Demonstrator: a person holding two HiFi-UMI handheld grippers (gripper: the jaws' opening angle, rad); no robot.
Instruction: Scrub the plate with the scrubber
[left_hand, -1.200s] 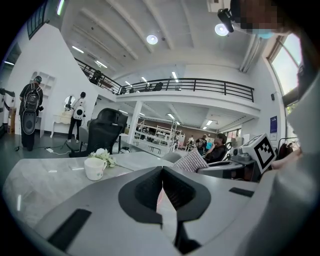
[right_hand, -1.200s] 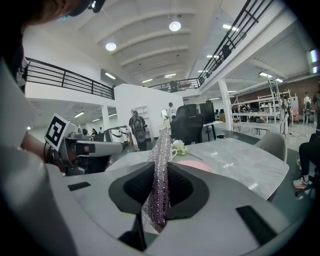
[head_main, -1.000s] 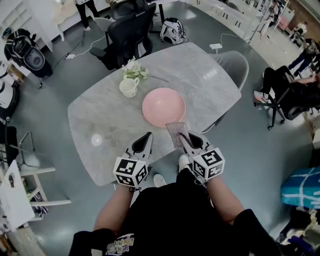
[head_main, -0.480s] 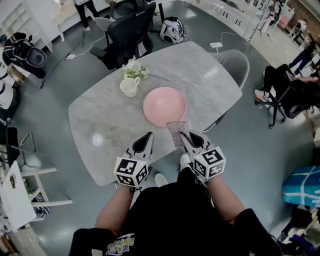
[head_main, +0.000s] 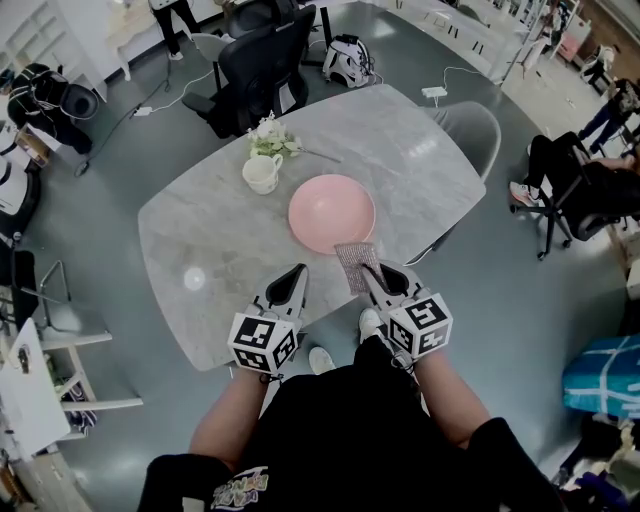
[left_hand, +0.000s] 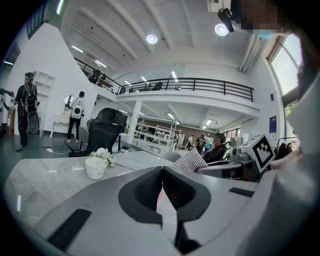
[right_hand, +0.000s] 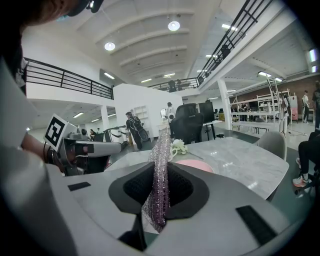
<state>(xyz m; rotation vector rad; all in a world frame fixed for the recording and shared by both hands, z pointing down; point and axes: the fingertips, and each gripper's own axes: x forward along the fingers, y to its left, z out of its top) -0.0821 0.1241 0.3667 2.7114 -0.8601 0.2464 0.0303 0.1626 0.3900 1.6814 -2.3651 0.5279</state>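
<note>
A round pink plate (head_main: 331, 213) lies near the middle of the grey marble table (head_main: 220, 240); a sliver of it shows in the right gripper view as the plate (right_hand: 197, 165). My right gripper (head_main: 372, 272) is shut on a silvery mesh scrubber (head_main: 356, 265), which stands upright between the jaws as the scrubber (right_hand: 160, 172), just short of the plate's near rim. My left gripper (head_main: 295, 275) hovers over the table's front edge, left of the plate, its jaws closed with nothing between them.
A white mug (head_main: 261, 173) and a small spray of white flowers (head_main: 268, 142) sit behind the plate on the left. A black office chair (head_main: 258, 62) stands at the far side and a grey chair (head_main: 468, 125) at the right. People sit at the far right.
The view has shifted very slightly; both grippers and the scrubber hold the same place near the plate's front rim.
</note>
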